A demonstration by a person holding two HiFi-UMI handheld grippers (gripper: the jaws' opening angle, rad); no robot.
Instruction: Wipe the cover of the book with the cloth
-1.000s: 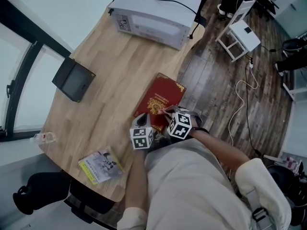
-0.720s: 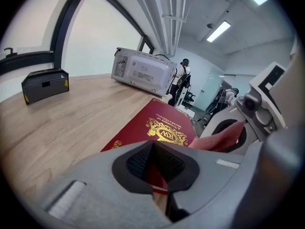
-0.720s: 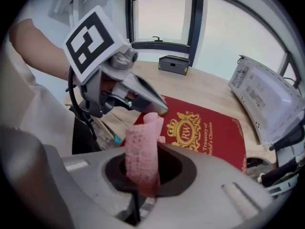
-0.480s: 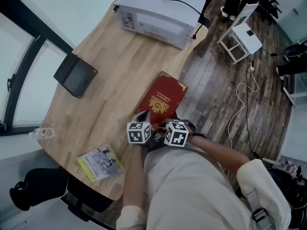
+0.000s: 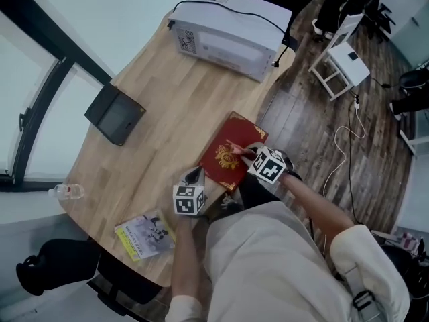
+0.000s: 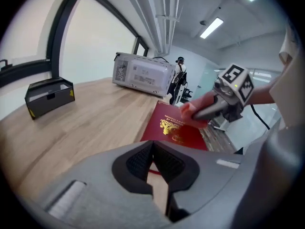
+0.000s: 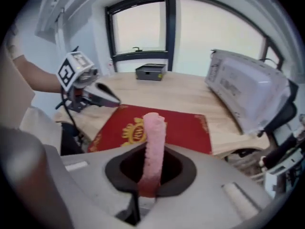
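- We park the left gripper [image 5: 195, 176] on the table [image 5: 167, 113] just beside the book's near-left corner. Its jaws are pressed together on nothing, likely to stay clear of the wiping.
- The red book [image 5: 232, 131] lies flat at the table's edge.
- Our right gripper [image 5: 242, 151] pinches the pink cloth [image 7: 153, 142] over the cover.
- Half a second ago both grippers crowded the book's near edge; since then the left drew back and the right pushed across.

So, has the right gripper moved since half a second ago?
Yes. The right gripper and cloth went forward over the book, from its near edge toward the white appliance.
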